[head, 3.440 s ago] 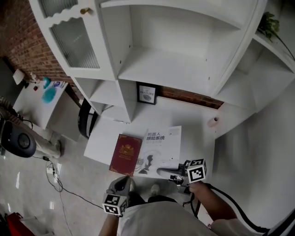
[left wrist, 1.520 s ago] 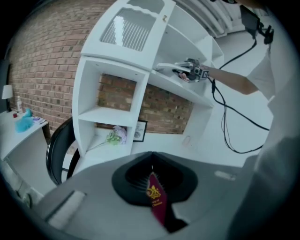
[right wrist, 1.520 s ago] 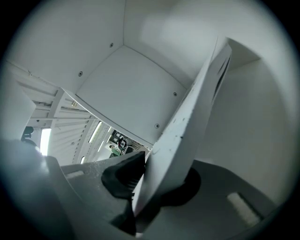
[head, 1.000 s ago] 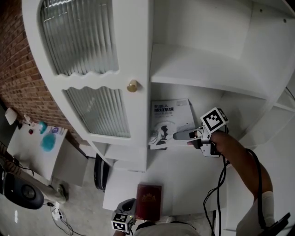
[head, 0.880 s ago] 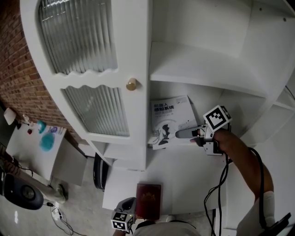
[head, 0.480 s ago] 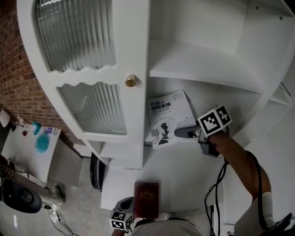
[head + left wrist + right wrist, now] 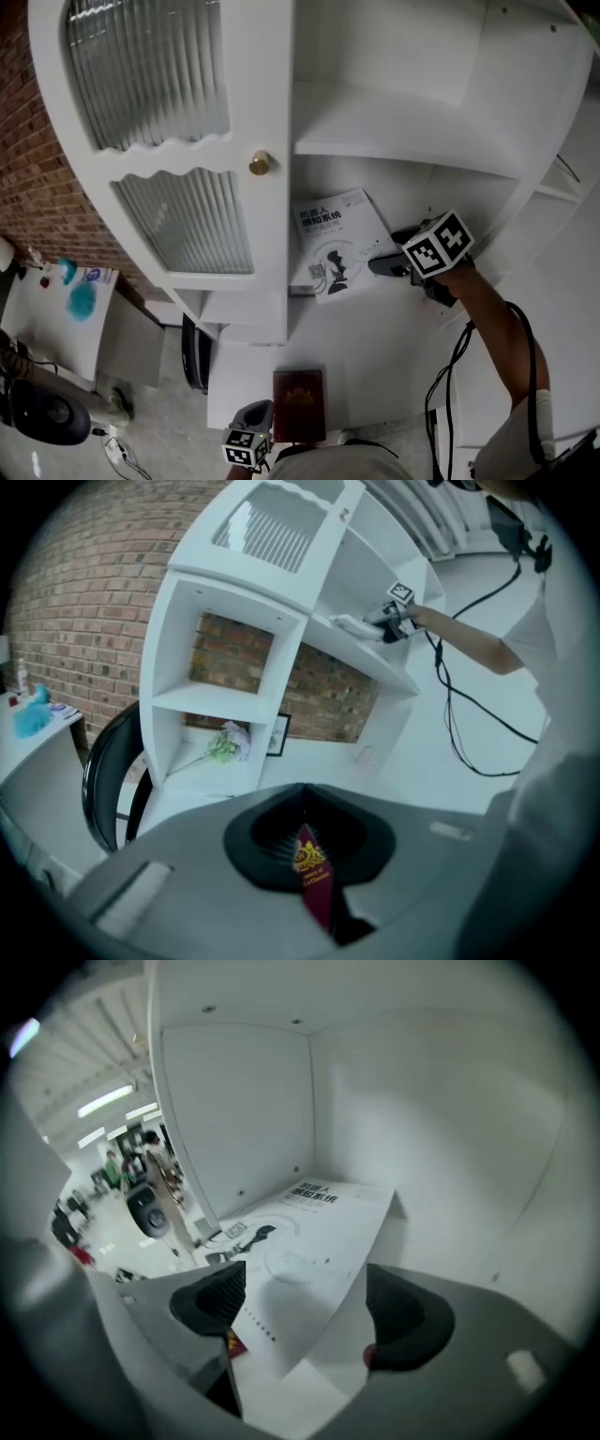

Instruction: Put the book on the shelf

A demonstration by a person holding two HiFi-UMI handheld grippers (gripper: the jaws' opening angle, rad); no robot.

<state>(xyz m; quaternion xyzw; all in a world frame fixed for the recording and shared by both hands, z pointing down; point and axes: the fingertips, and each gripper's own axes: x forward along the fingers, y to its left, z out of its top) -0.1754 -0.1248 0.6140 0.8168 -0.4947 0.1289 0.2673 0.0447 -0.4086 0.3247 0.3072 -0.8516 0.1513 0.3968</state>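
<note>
A white book [image 7: 336,246] with a black figure on its cover lies flat on a shelf [image 7: 469,202] of the white cabinet, one corner pointing out. My right gripper [image 7: 392,253] is at that corner and its jaws are opening. In the right gripper view the white book [image 7: 300,1251] lies between the pads [image 7: 403,1321], which stand off it. Low at the frame's bottom, my left gripper [image 7: 255,414] is shut on a dark red book [image 7: 298,405] with a gold emblem. That red book [image 7: 314,878] shows edge-on between the closed jaws.
A cabinet door with ribbed glass and a brass knob [image 7: 259,163] stands left of the shelf opening. Another shelf board [image 7: 403,131] is just above. A white table [image 7: 375,356] lies below. A black cable [image 7: 448,375] hangs from my right arm. Lower cubbies hold flowers [image 7: 228,745] and a framed picture [image 7: 278,735].
The white book went from the table up into the shelf. Over the last second it turned and settled flat, and the right jaws spread off it. The left gripper stayed low with the red book.
</note>
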